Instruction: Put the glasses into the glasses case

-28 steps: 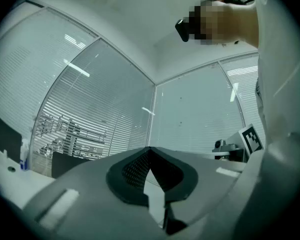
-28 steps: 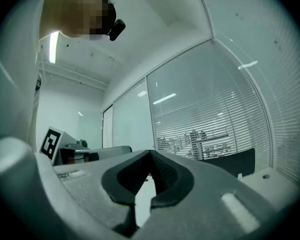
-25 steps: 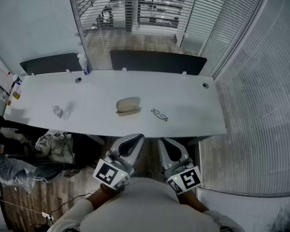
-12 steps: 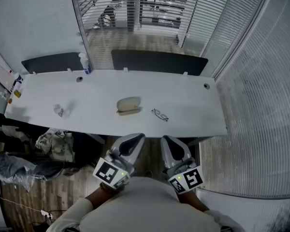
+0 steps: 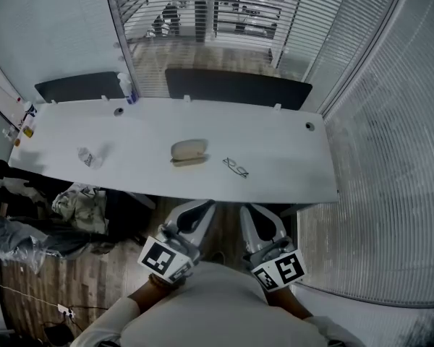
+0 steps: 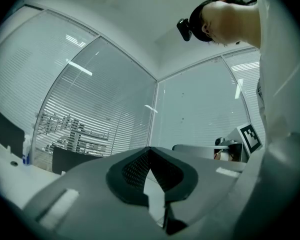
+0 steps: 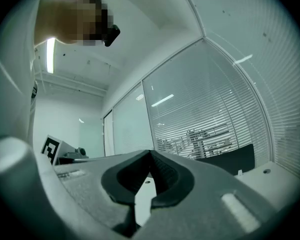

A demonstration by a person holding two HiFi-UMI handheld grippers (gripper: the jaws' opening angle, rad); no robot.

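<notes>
The left claw and right claw, both clenched empty, sit well short of the glasses.

You are facing a long white table: a beige glasses case is lying mid-table, glasses just right of it, a small clear item well left.

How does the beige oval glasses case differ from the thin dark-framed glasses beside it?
The beige oval glasses case is bulky, solid and pale; the thin dark-framed glasses are a slight, see-through outline. The case lies near the middle of the white table; the glasses lie to its right, slightly nearer the person. Both rest on the table, apart from each other.
</notes>
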